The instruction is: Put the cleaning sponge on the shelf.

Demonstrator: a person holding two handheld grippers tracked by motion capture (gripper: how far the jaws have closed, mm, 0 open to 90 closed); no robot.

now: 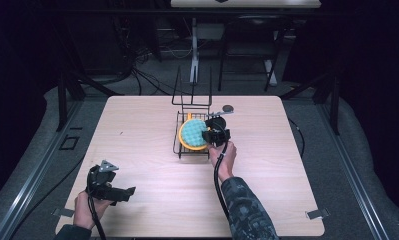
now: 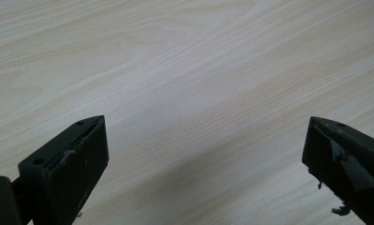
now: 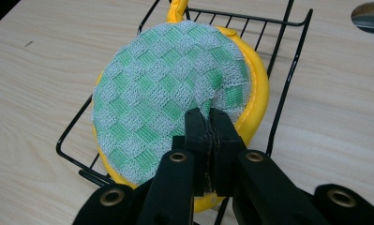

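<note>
A round scouring pad (image 1: 193,132) (image 3: 166,93), green checked mesh on a yellow body, lies in a black wire rack (image 1: 179,145) (image 3: 280,108) at the table's middle. My right gripper (image 1: 209,134) (image 3: 208,117) reaches in from the pad's right side. Its jaws are shut together on a puckered fold of the green mesh near the pad's rim. My left gripper (image 1: 129,191) (image 2: 205,136) rests low at the front left of the table. Its jaws stand wide open over bare wood with nothing between them.
The rack's tall wire back (image 1: 192,95) rises at its far end. A small dark round object (image 1: 228,108) (image 3: 370,16) lies on the light wood table (image 1: 137,130) just beyond the rack to the right. A person's forearms come in from the front edge.
</note>
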